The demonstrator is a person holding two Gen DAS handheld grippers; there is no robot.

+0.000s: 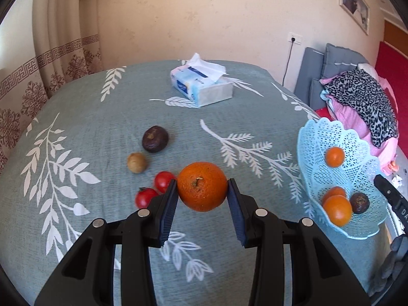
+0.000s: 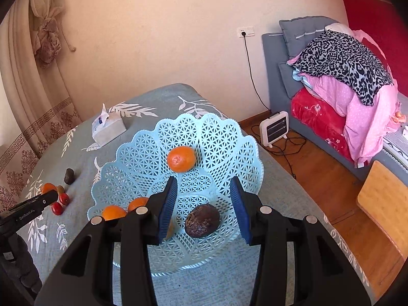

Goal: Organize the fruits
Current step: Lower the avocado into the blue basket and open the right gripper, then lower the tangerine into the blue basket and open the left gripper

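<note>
orange (image 1: 202, 186) sitting between the blue pads of the left gripper (image 1: 202, 191), both pads pressing its sides, so it is gripping the fruit over the tablecloth (image 1: 102, 117). using the blue basket (image 1: 362, 173) as landmark: orange is left of it, well apart. two red tomatoes (image 1: 155, 188) lying just left of the orange, a tan round fruit (image 1: 137, 162) and a dark wrinkled fruit (image 1: 154, 138) beyond them, all further left of the basket. tissue box (image 1: 201, 83) sitting far behind and left of the basket. right gripper (image 2: 205, 209) hovering over the basket (image 2: 224, 137), jaws spread wide, holding nothing. inside the basket: one small orange (image 2: 181, 158) resting high on the far wall, a dark fruit (image 2: 202, 220) lying on the floor between the open fingers, two more oranges (image 2: 125, 209) lying at the left side, partly hidden by the left finger.
</note>
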